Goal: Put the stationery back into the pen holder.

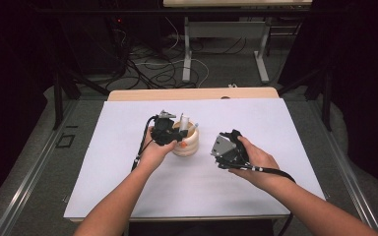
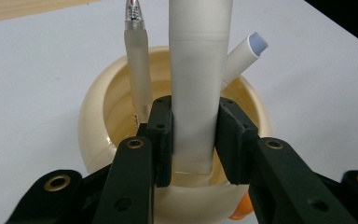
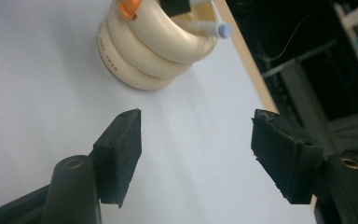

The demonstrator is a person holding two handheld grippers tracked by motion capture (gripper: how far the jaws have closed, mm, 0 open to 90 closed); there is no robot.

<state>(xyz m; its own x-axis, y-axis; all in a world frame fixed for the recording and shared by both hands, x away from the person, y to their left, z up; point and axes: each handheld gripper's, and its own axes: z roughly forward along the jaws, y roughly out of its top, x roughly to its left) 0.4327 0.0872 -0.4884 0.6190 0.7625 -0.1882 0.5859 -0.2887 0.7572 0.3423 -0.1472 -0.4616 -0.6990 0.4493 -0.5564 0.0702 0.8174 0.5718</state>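
A cream ringed holder (image 1: 187,142) stands mid-table on the white sheet, with pens in it. My left gripper (image 2: 195,137) is shut on a thick white marker (image 2: 199,70) that stands upright in the holder (image 2: 102,112). Beside the marker lean a frosted clear pen (image 2: 139,65) and a white pen with a pale blue end (image 2: 247,51). My right gripper (image 3: 196,154) hangs open over bare sheet, nothing between its pads, with the holder (image 3: 144,51) farther off. In the high view the left gripper (image 1: 166,129) sits against the holder's left side and the right gripper (image 1: 226,150) lies to its right.
A white sheet (image 1: 128,182) covers the wooden table, whose far edge (image 1: 192,93) shows behind. An orange bit (image 3: 129,6) sticks at the holder's rim. Beyond the table are desk legs (image 1: 187,54) and cables on the floor.
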